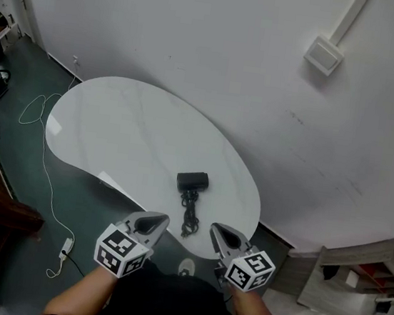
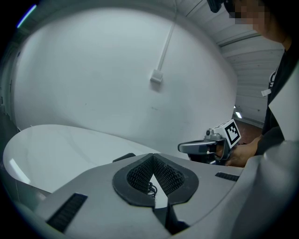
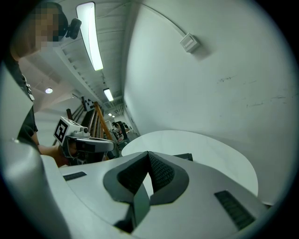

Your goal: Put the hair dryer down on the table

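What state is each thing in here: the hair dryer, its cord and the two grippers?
Hair dryer: lying on the table, free of both grippers.
Cord: bunched on the table beside the dryer.
Left gripper: shut, empty.
Right gripper: shut, empty.

High on far white wall (image 1: 197, 45), right of centre: switch box (image 1: 323, 54), conduit (image 1: 350, 18) above. Left, on dark green floor (image 1: 16, 165): loose white cable (image 1: 46, 169), power strip (image 1: 66, 247) at near end. Near right: grey shelf unit (image 1: 362, 272).
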`<act>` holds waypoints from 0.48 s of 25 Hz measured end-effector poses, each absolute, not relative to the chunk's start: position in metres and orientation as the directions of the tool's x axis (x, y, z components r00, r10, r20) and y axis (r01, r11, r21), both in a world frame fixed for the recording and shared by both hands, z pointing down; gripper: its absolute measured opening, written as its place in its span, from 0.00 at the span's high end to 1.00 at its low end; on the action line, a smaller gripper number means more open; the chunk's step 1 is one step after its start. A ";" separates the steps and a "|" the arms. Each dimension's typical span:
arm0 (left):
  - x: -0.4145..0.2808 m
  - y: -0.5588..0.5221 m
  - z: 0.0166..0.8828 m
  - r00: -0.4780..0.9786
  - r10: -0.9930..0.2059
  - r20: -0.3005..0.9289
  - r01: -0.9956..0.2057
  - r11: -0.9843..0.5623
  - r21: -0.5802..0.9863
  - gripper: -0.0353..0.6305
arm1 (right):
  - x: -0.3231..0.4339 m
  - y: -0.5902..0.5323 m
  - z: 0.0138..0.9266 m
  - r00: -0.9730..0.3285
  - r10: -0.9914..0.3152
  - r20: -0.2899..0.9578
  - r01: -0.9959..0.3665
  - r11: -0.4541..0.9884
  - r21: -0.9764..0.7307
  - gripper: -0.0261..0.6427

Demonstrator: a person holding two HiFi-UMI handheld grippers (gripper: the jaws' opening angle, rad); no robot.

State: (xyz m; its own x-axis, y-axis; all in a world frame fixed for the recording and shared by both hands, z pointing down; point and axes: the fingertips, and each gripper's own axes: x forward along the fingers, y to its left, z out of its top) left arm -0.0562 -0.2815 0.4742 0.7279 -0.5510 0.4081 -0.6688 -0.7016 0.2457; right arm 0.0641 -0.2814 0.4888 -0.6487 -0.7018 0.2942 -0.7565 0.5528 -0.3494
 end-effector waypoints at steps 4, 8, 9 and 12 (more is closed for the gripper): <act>-0.057 -0.280 0.474 0.725 -0.555 0.408 -0.673 -0.698 0.247 0.93 | 0.062 -0.280 0.490 -0.652 -0.697 0.297 -0.754 0.557 -0.347 0.95; -0.059 -0.279 0.475 0.723 -0.557 0.408 -0.675 -0.695 0.247 0.93 | 0.061 -0.278 0.491 -0.652 -0.698 0.295 -0.754 0.556 -0.350 0.95; -0.059 -0.279 0.475 0.723 -0.557 0.408 -0.675 -0.695 0.247 0.93 | 0.061 -0.279 0.491 -0.653 -0.699 0.294 -0.753 0.556 -0.351 0.95; -0.060 -0.279 0.476 0.721 -0.560 0.408 -0.678 -0.692 0.249 0.93 | 0.061 -0.279 0.491 -0.653 -0.699 0.292 -0.752 0.557 -0.352 0.95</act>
State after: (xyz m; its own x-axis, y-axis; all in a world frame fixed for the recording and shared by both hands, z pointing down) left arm -0.0599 -0.2788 0.4764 0.7211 -0.5596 0.4085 -0.6778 -0.6917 0.2491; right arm 0.0613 -0.2791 0.4908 -0.6533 -0.6987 0.2916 -0.7525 0.5565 -0.3523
